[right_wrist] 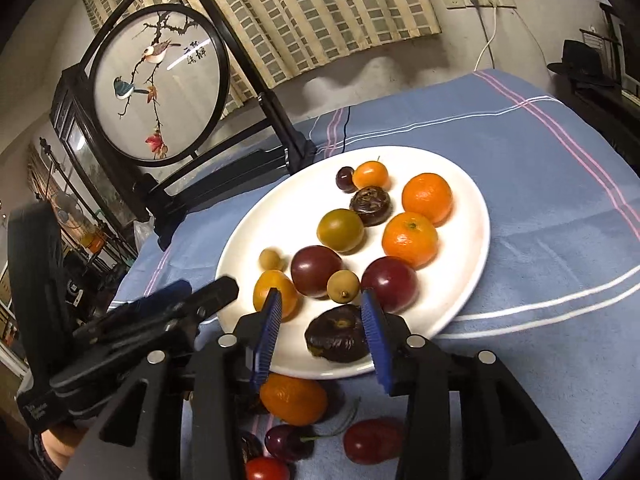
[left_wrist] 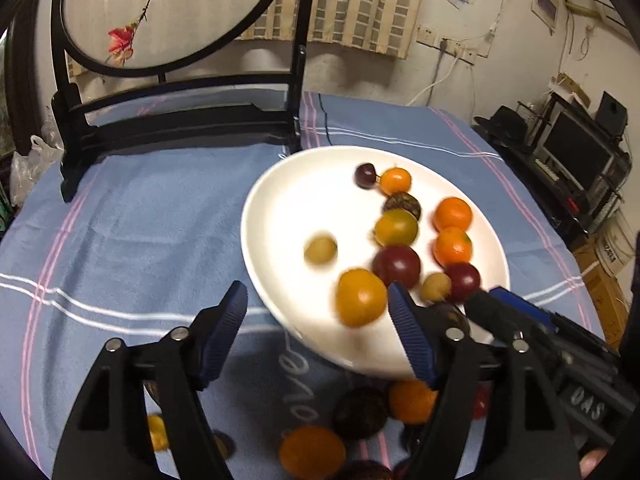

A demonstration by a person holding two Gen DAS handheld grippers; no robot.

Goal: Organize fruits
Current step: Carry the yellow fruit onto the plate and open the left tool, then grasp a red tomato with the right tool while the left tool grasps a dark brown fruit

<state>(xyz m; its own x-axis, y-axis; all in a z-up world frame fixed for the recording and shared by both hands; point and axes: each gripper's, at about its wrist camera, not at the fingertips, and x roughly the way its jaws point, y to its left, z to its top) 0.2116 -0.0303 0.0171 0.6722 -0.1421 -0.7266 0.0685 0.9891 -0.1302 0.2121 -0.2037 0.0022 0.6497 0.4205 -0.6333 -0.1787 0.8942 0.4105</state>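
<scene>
I have both grippers over the near edge of the white plate (right_wrist: 460, 184), which sits on the blue tablecloth (right_wrist: 520, 160). My right gripper (right_wrist: 326, 330) has its fingers spread wide, and the dark wrinkled fruit (right_wrist: 338, 340) lies on the plate between them, closer to the right pad; I can't tell whether either pad touches it. I judge this is a release, so I want to lift straight up and not drag a pad across the fruit, or it rolls.

My left gripper (left_wrist: 316, 328) is also wide open and holds nothing. A yellow-orange fruit (left_wrist: 360, 297) sits on the plate just beside its right finger (left_wrist: 410, 332), blurred, as is the small greenish one (left_wrist: 320, 250), so I think they are rolling. I wait for them to settle before reaching in again.

The plate already carries two mandarins (right_wrist: 418, 218), two dark red plums (right_wrist: 352, 278), a small pale fruit (right_wrist: 343, 286) between them, an olive-yellow fruit (right_wrist: 340, 230) and a cherry (right_wrist: 345, 178) at the back. Still loose on the cloth below my fingers: an orange fruit (right_wrist: 294, 400), a cherry with a stem (right_wrist: 286, 442), a red fruit (right_wrist: 372, 440) and a small tomato (right_wrist: 266, 470). Next I would take the orange one, closing slowly on its widest part, squarely between the pads.
</scene>
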